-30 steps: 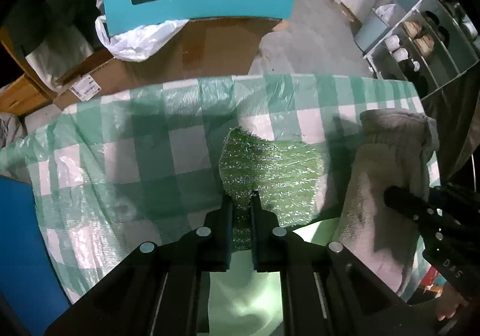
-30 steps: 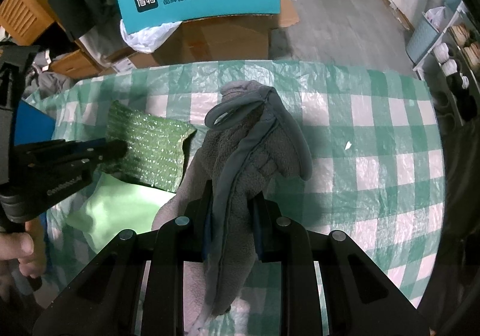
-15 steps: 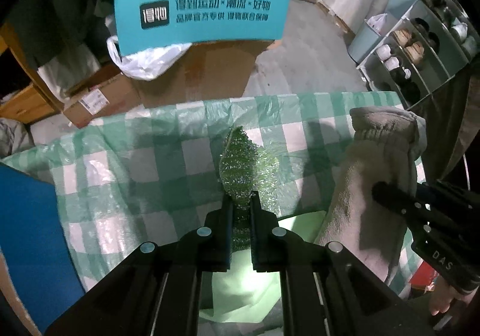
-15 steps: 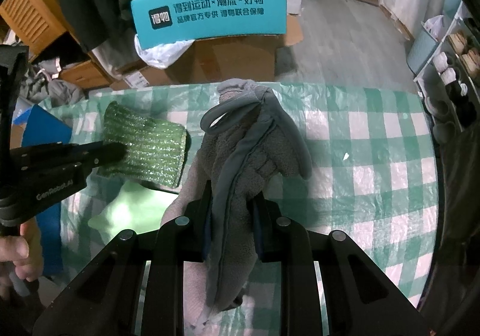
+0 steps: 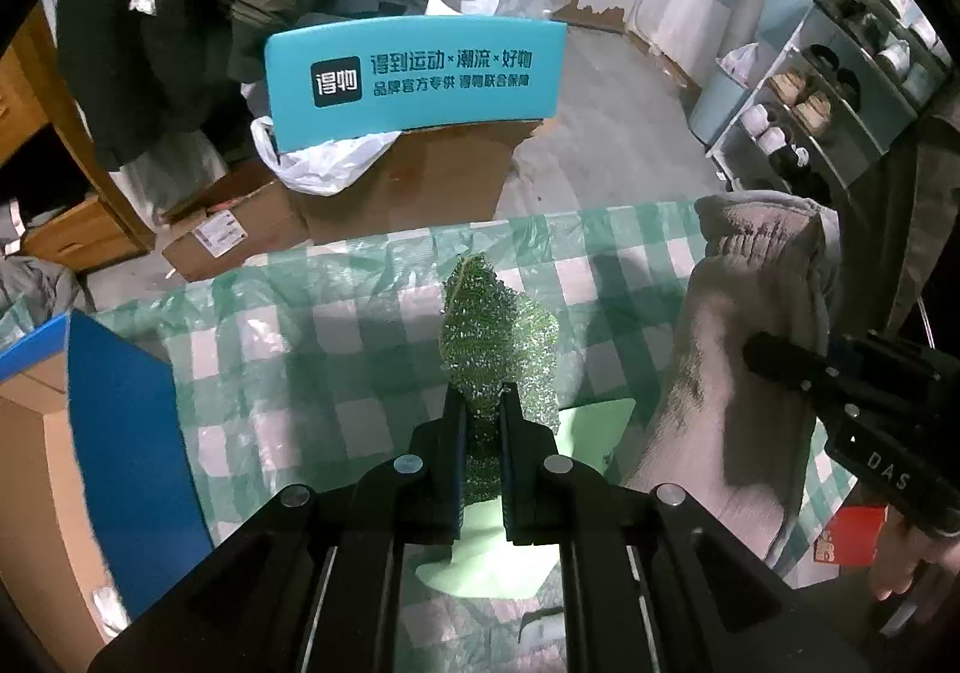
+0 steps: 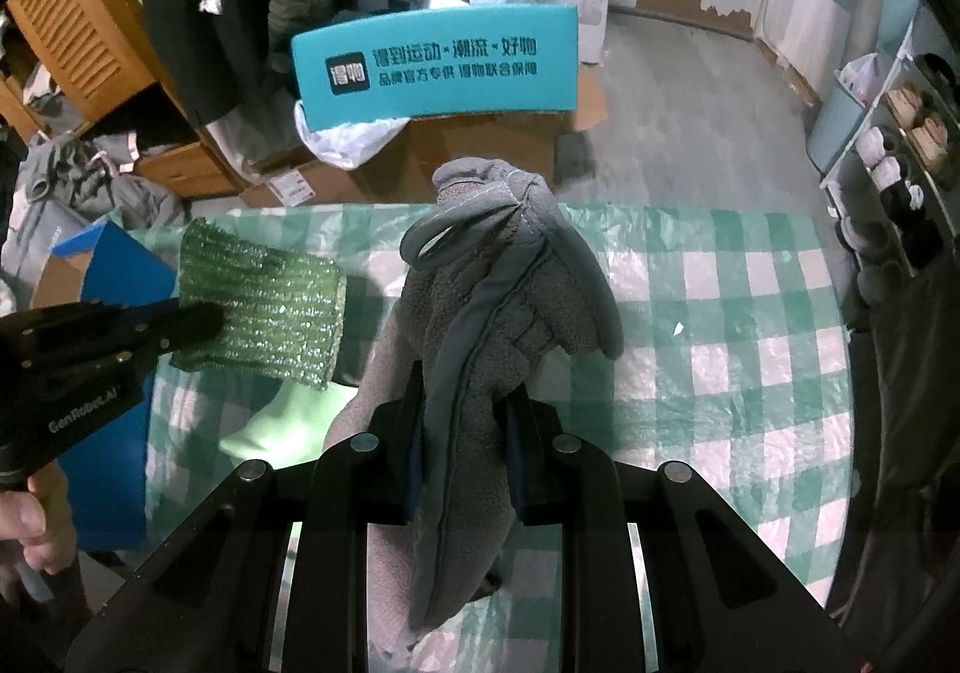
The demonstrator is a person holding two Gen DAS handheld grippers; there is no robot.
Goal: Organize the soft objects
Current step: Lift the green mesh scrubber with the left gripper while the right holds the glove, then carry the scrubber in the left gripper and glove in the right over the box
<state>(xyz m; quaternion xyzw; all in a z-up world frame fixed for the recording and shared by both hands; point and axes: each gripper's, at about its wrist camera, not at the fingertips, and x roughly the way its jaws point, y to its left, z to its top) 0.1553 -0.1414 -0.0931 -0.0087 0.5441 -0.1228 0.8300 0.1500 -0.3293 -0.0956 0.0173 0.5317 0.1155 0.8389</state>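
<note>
Both soft items are held clear of the tabletop (image 6: 720, 313), which is covered in green-and-white check plastic. The left tongs (image 5: 480, 409) are clamped on the lower edge of a green glittery mesh pad (image 5: 498, 337), centre of the left view; it hangs edge-on there, and shows as a stiff-looking, ribbed rectangle at mid-left in the right view. The right tongs (image 6: 462, 421) are closed on a grey fleece glove (image 6: 498, 301), centre frame, limp, its cuff and loop drooping forward. A pale green cloth (image 6: 282, 421) lies flat below. Judgement: this is the carrying step; next each piece needs a resting place, possibly the blue-edged box (image 5: 120, 403) at lower left, before release.
</note>
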